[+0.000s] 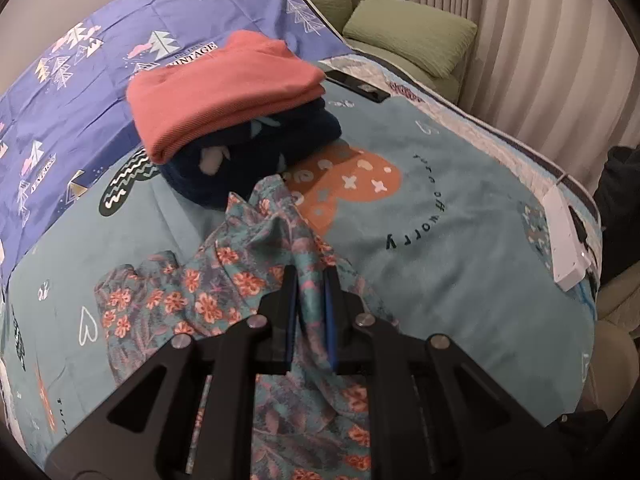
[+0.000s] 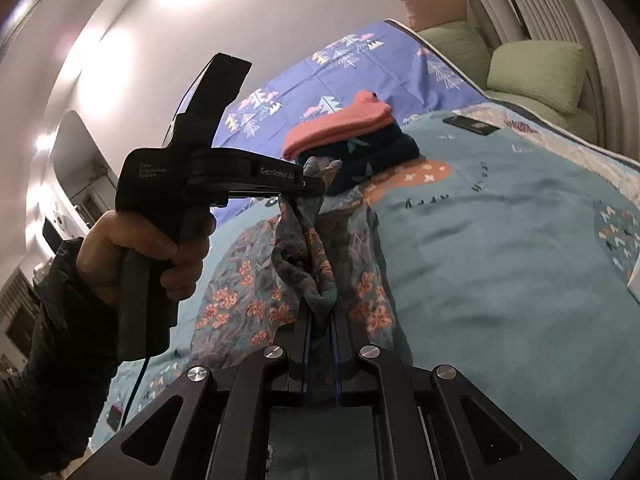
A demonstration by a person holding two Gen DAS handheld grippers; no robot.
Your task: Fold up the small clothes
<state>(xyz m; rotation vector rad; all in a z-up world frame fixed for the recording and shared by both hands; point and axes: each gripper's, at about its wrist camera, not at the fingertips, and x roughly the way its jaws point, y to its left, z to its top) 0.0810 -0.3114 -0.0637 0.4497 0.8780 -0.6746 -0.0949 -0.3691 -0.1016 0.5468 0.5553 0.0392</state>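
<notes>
Two green cushions point(image 1: 408, 26) beyond a teal bedspread point(image 1: 460, 240) — each tool, left point(image 1: 311, 280) and right point(image 2: 320, 316), pinches the floral garment point(image 1: 240, 272).

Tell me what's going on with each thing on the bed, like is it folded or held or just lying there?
Floral garment: unfolded, bunched, partly lying on the bed, pinched by both grippers.
Left gripper: shut on the floral garment.
Right gripper: shut on the floral garment.
Pink garment: folded, on top of the stack.
Dark blue garment: folded, under the pink one.
Phone: lying flat, screen dark.

The left claw point(image 1: 311, 280) pinches the floral garment point(image 1: 224, 280) near a folded stack point(image 1: 228, 100).
</notes>
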